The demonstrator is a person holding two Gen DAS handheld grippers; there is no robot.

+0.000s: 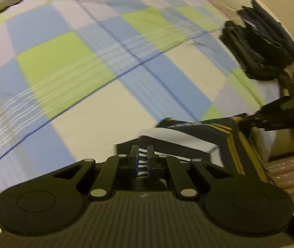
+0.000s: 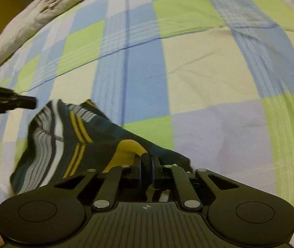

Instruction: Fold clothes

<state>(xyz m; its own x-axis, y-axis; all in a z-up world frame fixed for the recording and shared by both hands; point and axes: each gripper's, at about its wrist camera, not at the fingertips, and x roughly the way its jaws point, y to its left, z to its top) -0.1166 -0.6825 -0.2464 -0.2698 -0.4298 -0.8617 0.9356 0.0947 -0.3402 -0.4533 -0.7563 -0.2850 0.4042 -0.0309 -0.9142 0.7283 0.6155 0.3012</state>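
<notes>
A dark striped garment with yellow, white and grey bands (image 2: 68,142) lies bunched on the checked bed sheet (image 2: 188,66). My right gripper (image 2: 146,157) is shut on a dark and yellow edge of it. In the left wrist view the same garment (image 1: 209,136) lies ahead and to the right. My left gripper (image 1: 142,150) is shut on a striped edge of it. The left gripper's tip (image 2: 23,102) shows at the left of the right wrist view, and the right gripper (image 1: 281,111) shows at the right of the left wrist view.
The sheet (image 1: 85,62) is blue, green and cream checks. A stack of dark folded clothes (image 1: 260,41) sits at the bed's right edge. A grey-white blanket (image 2: 33,16) lies along the far left of the bed.
</notes>
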